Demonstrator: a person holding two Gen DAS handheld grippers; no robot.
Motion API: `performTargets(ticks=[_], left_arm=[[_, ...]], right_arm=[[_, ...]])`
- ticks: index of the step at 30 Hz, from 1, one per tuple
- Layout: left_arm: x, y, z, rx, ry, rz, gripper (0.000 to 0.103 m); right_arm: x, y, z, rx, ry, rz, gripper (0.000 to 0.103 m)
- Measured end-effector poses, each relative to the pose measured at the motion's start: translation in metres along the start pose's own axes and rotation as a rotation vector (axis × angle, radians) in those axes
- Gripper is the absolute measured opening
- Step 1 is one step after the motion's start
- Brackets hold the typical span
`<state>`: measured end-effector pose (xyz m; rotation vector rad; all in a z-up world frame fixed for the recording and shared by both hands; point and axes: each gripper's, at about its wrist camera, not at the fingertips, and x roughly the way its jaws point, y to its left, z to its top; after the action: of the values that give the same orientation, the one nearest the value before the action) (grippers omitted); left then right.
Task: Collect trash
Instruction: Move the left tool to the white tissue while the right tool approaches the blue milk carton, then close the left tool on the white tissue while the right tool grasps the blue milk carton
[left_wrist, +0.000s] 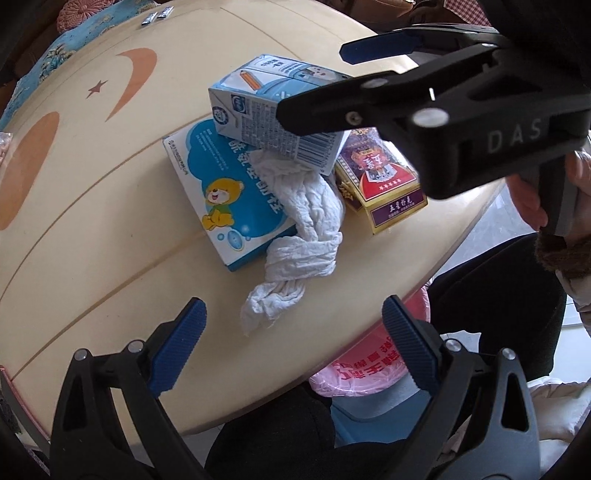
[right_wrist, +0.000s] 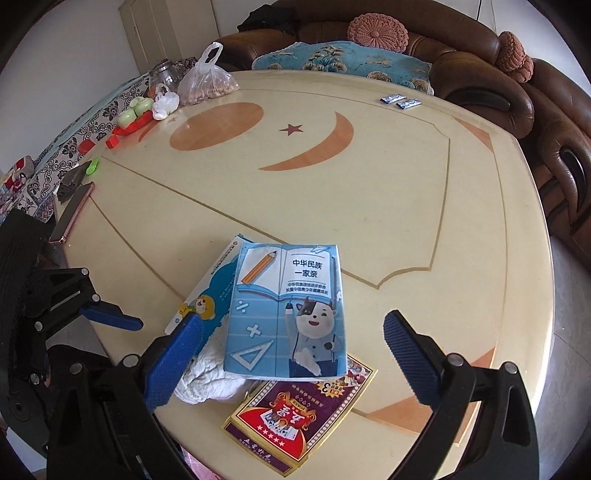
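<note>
Both jaws released: left gripper (left_wrist: 293, 345) over crumpled tissue (left_wrist: 299, 236), right gripper (right_wrist: 293, 354) around milk carton (right_wrist: 286, 314), centre frame on counter (right_wrist: 369, 206)

milk carton (right_wrist: 286, 314) blue-white | card box (right_wrist: 295, 417) red-purple-gold | tissue (left_wrist: 295, 236) white

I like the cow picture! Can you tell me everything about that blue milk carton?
The milk carton is a light blue paper box showing a cartoon cow, a pencil, an open book and a barcode. It lies tilted on top of the pile, resting on the bear box, the crumpled tissue and the playing-card box.
</note>
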<state>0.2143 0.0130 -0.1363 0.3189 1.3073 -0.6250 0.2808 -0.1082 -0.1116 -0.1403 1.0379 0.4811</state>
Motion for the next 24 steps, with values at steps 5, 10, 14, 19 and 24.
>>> performTargets(ticks=[5, 10, 14, 19, 24], left_arm=[[0.014, 0.002, 0.003, -0.02, 0.034, -0.017, 0.071], [0.014, 0.004, 0.006, -0.05, 0.027, -0.052, 0.06], [0.014, 0.006, 0.01, -0.062, 0.033, -0.045, 0.049], [0.012, 0.005, 0.017, -0.088, 0.045, -0.032, 0.03], [0.013, 0.005, 0.021, -0.121, 0.07, -0.017, 0.018]], right_arm=[[0.011, 0.003, 0.003, -0.028, -0.001, -0.041, 0.096], [0.019, 0.004, 0.004, -0.046, -0.005, -0.068, 0.096], [0.022, 0.004, 0.003, -0.045, -0.012, -0.074, 0.087], [0.024, 0.003, 0.002, -0.044, -0.009, -0.077, 0.068], [0.019, 0.003, 0.002, -0.051, -0.033, -0.111, 0.067]])
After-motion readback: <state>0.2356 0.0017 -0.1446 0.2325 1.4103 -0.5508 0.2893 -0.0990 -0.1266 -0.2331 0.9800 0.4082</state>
